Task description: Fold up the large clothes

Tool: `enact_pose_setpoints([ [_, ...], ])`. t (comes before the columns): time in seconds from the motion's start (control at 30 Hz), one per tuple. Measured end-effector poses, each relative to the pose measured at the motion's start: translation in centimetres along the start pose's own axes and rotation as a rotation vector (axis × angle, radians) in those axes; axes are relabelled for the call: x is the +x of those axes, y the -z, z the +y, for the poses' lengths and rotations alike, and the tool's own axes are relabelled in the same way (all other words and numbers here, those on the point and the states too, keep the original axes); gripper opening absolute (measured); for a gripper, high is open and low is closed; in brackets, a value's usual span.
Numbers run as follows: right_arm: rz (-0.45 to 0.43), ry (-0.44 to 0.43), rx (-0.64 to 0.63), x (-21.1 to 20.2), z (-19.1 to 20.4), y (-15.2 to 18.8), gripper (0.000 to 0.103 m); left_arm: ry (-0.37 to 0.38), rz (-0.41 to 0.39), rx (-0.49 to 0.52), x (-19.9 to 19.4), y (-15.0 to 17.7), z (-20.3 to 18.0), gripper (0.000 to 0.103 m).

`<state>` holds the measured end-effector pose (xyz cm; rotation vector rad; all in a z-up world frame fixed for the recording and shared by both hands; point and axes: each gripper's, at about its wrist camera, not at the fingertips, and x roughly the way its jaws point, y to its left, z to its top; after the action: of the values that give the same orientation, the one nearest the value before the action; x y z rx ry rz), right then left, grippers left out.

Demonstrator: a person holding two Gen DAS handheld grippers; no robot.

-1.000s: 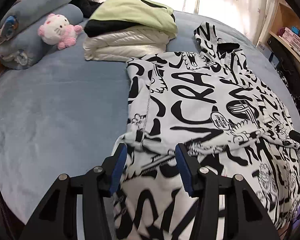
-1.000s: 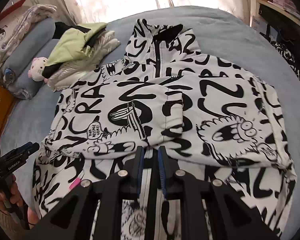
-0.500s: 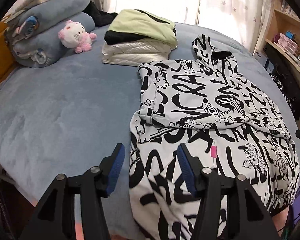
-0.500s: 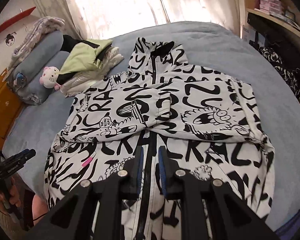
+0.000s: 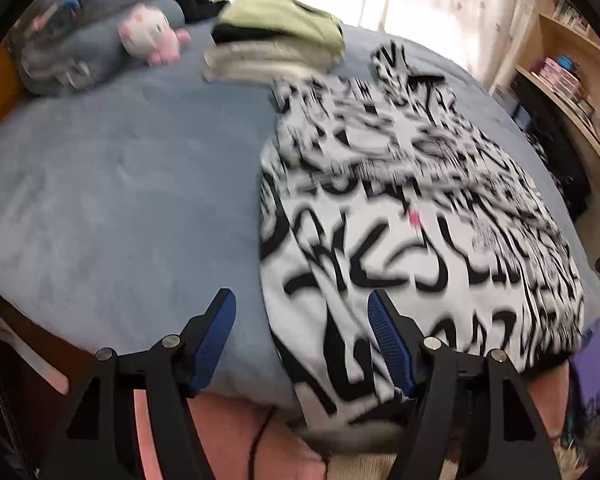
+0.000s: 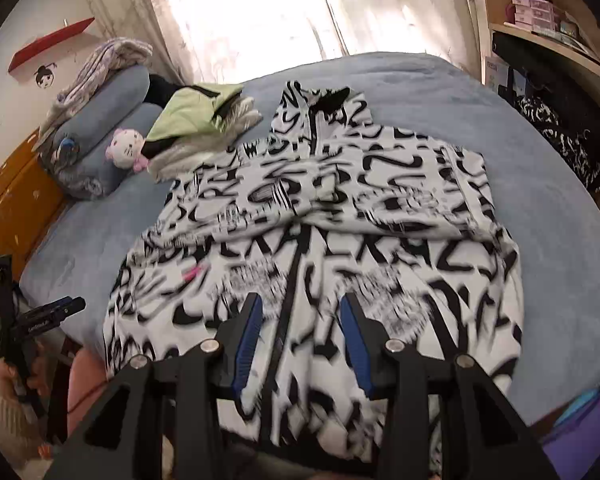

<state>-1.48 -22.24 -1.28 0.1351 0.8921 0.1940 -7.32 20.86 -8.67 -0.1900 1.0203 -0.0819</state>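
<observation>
A large white jacket with black graffiti print [image 5: 412,216] lies flat on the blue bed, both sleeves folded across its chest; it also shows in the right wrist view [image 6: 332,216]. Its hem hangs over the bed's near edge. My left gripper [image 5: 302,336] is open and empty, above the hem's left corner. My right gripper [image 6: 300,340] is open and empty, above the zipper near the hem. The left gripper also shows at the left edge of the right wrist view [image 6: 56,312].
A stack of folded clothes, green on top [image 5: 276,40], sits at the head of the bed [image 5: 120,200] beside a pink and white plush toy [image 5: 150,36] and rolled blue bedding [image 6: 104,120]. Wooden shelves [image 5: 572,92] stand to the right.
Both grippers have pulled back toward the jacket's hem and the near bed edge. My right gripper has gone from shut to open. My left gripper has opened wider.
</observation>
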Motion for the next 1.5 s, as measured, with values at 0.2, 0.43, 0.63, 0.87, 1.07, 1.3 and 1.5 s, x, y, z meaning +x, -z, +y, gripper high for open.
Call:
enact_pose_setpoints([
  [0.2, 0.077, 0.087, 0.038, -0.1, -5.5, 3.3, 0.041, 0.057, 0.158, -0.033, 4.7, 2.9, 0.7, 0.067],
  [0.43, 0.173, 0.151, 0.189, 1.0, -12.2, 7.0, 0.041, 0.147, 0.18, -0.125, 6.5, 3.2, 1.7, 0.081],
  [0.63, 0.181, 0.07, 0.266, 1.7, -13.6, 8.5, 0.041, 0.163, 0.201, -0.116, 7.6, 2.9, 1.2, 0.091],
  [0.87, 0.176, 0.036, 0.221, 3.6, -12.0, 8.2, 0.044, 0.179, 0.205, -0.142, 8.8, 2.9, 1.1, 0.096],
  [1.07, 0.162, 0.056, 0.22, 3.6, -12.0, 8.4, 0.036, 0.172, 0.182, -0.134, 8.7, 3.1, 1.0, 0.093],
  [1.3, 0.15, 0.076, 0.191, 2.5, -10.6, 7.7, 0.027, 0.196, 0.189, -0.122, 7.7, 2.9, 0.1, 0.067],
  [1.5, 0.199, 0.096, 0.239, 4.4, -11.3, 8.1, 0.03, 0.232, 0.191, -0.168, 8.8, 2.9, 0.8, 0.073],
])
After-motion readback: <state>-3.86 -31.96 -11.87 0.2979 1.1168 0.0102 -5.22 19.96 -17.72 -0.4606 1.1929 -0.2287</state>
